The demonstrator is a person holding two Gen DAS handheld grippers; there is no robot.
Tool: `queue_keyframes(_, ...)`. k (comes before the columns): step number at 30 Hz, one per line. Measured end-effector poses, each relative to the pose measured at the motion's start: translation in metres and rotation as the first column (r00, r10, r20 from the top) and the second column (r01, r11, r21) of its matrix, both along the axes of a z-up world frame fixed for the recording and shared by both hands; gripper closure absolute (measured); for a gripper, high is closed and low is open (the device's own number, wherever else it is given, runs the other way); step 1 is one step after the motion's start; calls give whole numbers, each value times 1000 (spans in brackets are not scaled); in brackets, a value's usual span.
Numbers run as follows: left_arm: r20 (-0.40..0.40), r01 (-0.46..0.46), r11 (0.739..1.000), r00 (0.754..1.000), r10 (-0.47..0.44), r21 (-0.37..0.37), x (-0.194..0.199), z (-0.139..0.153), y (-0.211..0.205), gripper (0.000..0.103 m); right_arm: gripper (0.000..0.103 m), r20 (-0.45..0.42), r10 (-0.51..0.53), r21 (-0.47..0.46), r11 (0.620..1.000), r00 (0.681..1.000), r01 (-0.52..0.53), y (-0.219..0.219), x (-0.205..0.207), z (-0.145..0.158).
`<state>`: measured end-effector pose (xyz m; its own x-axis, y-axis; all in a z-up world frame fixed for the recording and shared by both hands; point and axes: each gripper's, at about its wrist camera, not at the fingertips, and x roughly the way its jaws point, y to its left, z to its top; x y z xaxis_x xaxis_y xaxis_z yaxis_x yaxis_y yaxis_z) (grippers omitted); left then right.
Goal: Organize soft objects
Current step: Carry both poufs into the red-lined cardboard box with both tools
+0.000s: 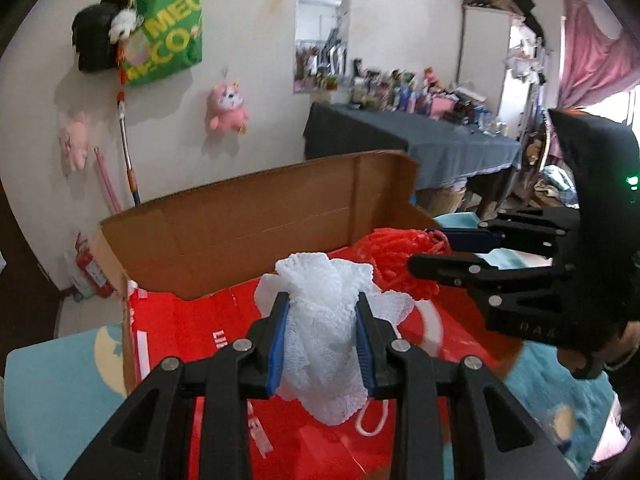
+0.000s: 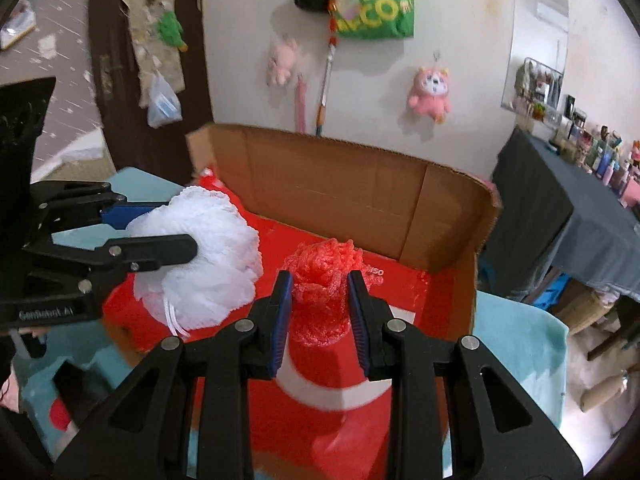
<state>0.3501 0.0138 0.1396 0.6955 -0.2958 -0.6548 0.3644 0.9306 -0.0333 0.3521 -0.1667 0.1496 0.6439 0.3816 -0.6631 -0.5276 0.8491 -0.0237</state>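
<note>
Above the open cardboard box: left claw clamps a white mesh bath pouf; right claw clamps a red mesh bath pouf beside it. Neither is released yet; both placements apparently remain.

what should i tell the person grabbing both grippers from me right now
Left gripper: shut on the white mesh bath pouf, its cord loop dangling below.
Right gripper: shut on the red mesh bath pouf.
Both poufs are held side by side in the air, above the open brown cardboard box with a red printed inside, which stands on a light blue mat.
Done: both poufs picked up and brought over the box.
Left: neither is released yet; probably lower each into the box, open the fingers, then pull the grippers back.
</note>
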Motion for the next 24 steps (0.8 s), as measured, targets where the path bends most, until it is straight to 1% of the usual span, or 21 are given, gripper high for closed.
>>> queue_keyframes(5, -54, -46, 999, 998, 45, -9, 42, -19, 6, 71, 77, -67, -44, -48, 998, 997, 41, 17, 45, -15)
queue_keyframes(7, -73, -69, 998, 995, 68, -6, 54, -24, 9, 71, 77, -107, -72, -59, 996, 992, 65, 21, 64, -23)
queue_keyframes(13, -107, -115, 993, 988, 115, 1, 80, -40, 14, 71, 77, -143, -114, -112, 989, 983, 98, 30, 96, -42)
queue_keyframes(17, -120, -112, 994, 986, 113, 11, 83, -51, 9, 69, 76, -155, -127, -139, 985, 980, 105, 32, 110, -57)
queue_keyframes(18, -127, -107, 994, 986, 108, 12, 83, -53, 7, 68, 76, -155, -121, -136, 986, 980, 101, 32, 111, -59)
queue_keyframes(21, -108, -101, 994, 989, 104, 38, 82, -53, 1, 66, 74, -158, -113, -126, 988, 981, 93, 32, 109, -56)
queue_keyframes(24, -111, -100, 995, 989, 103, 25, 81, -50, 2, 64, 74, -150, -106, -139, 987, 983, 85, 33, 106, -57)
